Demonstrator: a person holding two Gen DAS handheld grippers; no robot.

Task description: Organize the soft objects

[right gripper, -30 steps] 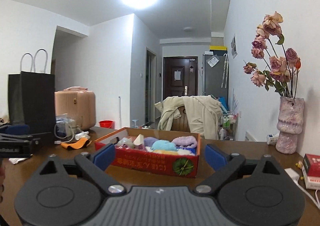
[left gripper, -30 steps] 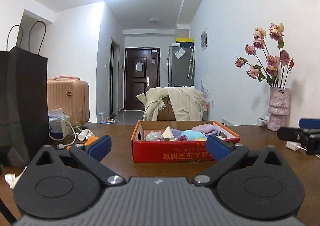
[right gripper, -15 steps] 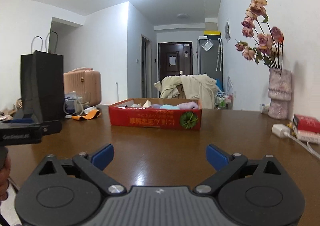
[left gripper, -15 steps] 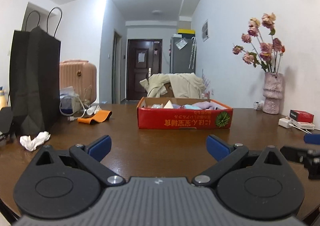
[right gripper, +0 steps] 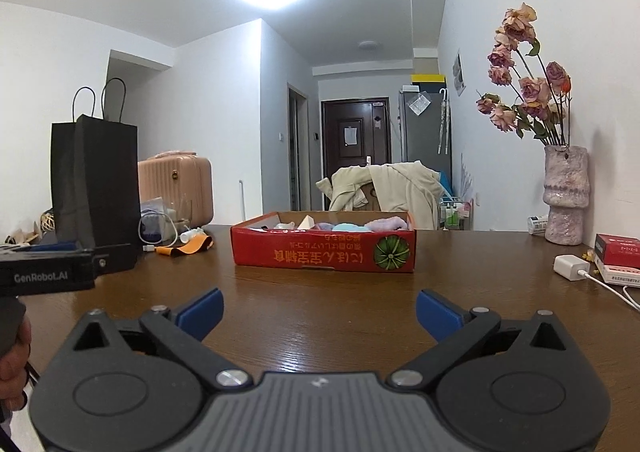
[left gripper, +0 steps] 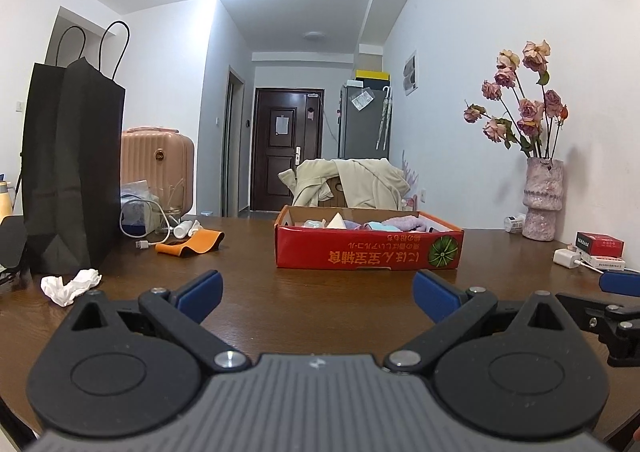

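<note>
A red cardboard box [left gripper: 368, 256] [right gripper: 320, 256] stands mid-table and holds several soft items [left gripper: 400, 224] [right gripper: 384, 223]: purple, light blue and white cloth pieces. My left gripper [left gripper: 316, 288] hovers low over the wood well short of the box, open, with nothing between its blue pads. My right gripper [right gripper: 318, 310] sits at a similar distance from the box; its jaws are opening wide and only bare table shows between them. Each gripper shows at the edge of the other's view.
A black paper bag [left gripper: 72, 172] stands at the left with a crumpled tissue [left gripper: 70, 284] in front of it. An orange strap [left gripper: 192, 246] and cables lie beyond. At the right are a white charger [left gripper: 566, 257], a small red box [left gripper: 600, 244] and a vase of flowers [left gripper: 544, 204].
Both grippers have drawn back from the red box and sunk closer to the tabletop. The box now looks farther off, and more bare wood lies in front of the fingers.
</note>
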